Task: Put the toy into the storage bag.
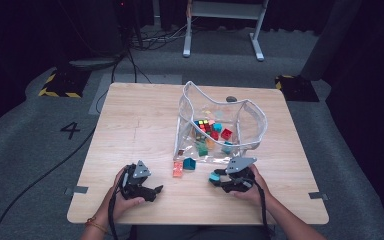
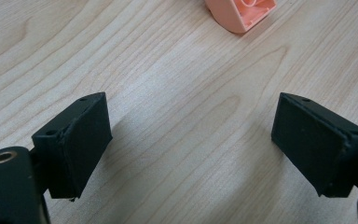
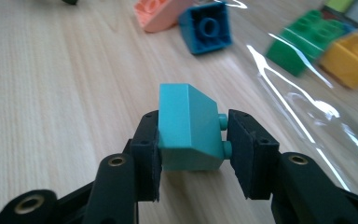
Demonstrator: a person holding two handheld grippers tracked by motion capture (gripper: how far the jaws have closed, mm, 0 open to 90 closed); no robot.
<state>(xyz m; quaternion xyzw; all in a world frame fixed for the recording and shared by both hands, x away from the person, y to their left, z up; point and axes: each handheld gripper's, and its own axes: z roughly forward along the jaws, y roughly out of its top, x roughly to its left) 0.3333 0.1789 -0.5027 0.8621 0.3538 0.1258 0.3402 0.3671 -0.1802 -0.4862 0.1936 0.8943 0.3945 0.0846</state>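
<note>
High view: a wooden table (image 1: 130, 125) is seen from above, with a clear bag (image 1: 220, 125) standing open toward its far right part. Coloured bricks are seen inside the bag. Just in front of the bag, on the bare wood, a peach brick (image 1: 178, 169) and a blue brick (image 1: 189, 163) are laid side by side. The left gripper (image 1: 156, 190) is held low over the near edge of the table, well apart from both bricks. The right gripper (image 1: 214, 177) is held near the bag's front edge, and a teal brick (image 1: 214, 177) is seen at its tips.

Left gripper view: the jaws are spread wide over bare wood, and nothing is held between them. The peach brick (image 2: 241, 13) is seen at the top edge, well beyond the jaw tips.

Right gripper view: the teal brick (image 3: 189, 128) is clamped between the two jaws, the left pad pressed on its flat side and the right pad on its studs. Its sloped face is turned upward. It is held above the table. Beyond it, the peach brick (image 3: 161, 14) and blue brick (image 3: 207, 28) are seen touching each other on the wood. To the right, a green brick (image 3: 303, 46) and a yellow brick (image 3: 354, 56) are seen through the bag's plastic (image 3: 298, 102).
</note>
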